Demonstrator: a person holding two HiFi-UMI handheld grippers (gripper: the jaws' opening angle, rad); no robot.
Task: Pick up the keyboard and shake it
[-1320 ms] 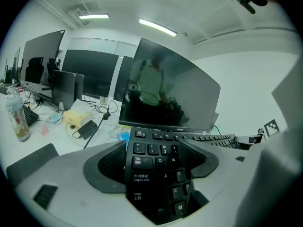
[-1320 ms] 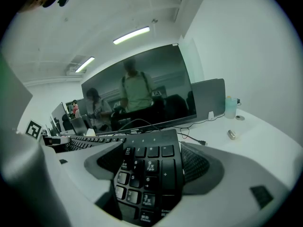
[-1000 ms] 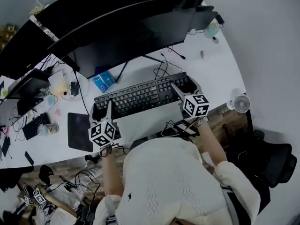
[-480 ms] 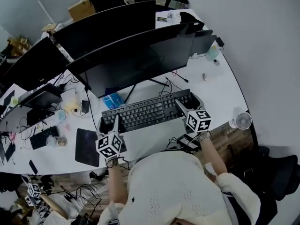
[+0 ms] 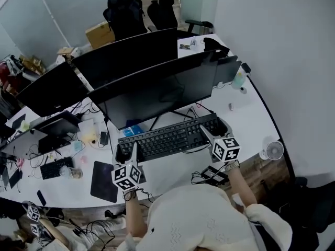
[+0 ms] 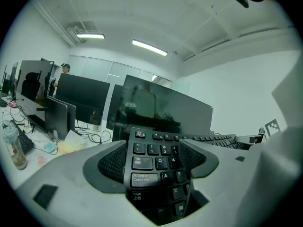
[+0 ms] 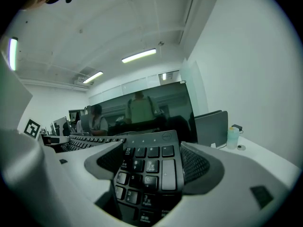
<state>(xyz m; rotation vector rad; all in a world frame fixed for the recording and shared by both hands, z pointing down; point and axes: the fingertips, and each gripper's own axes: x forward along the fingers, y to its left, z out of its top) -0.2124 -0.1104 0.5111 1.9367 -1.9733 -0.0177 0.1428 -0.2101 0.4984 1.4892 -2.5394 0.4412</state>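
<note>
A black keyboard [image 5: 167, 138] stretches across the white desk [image 5: 251, 116] in front of the monitors, held at both ends. My left gripper [image 5: 128, 155] is shut on its left end; in the left gripper view the Tab and Caps Lock keys [image 6: 152, 161] sit between the ribbed pads [image 6: 113, 162]. My right gripper [image 5: 211, 133] is shut on the number-pad end [image 7: 150, 167], with a pad [image 7: 194, 165] on each side. The keyboard looks slightly raised off the desk, though I cannot tell for sure. Its cable [image 5: 196, 149] hangs below the front edge.
Two wide black monitors [image 5: 157, 88] stand close behind the keyboard. A black mouse pad [image 5: 103, 181] lies at the left front, a black device with cables [image 5: 212, 174] at the front. A small fan [image 5: 273, 150], a bottle [image 5: 238, 80] and a blue box [image 5: 133, 130] also sit on the desk.
The head view has swung up, so the keyboard and both grippers sit lower in the picture. Both grippers stay shut on the keyboard's ends.
</note>
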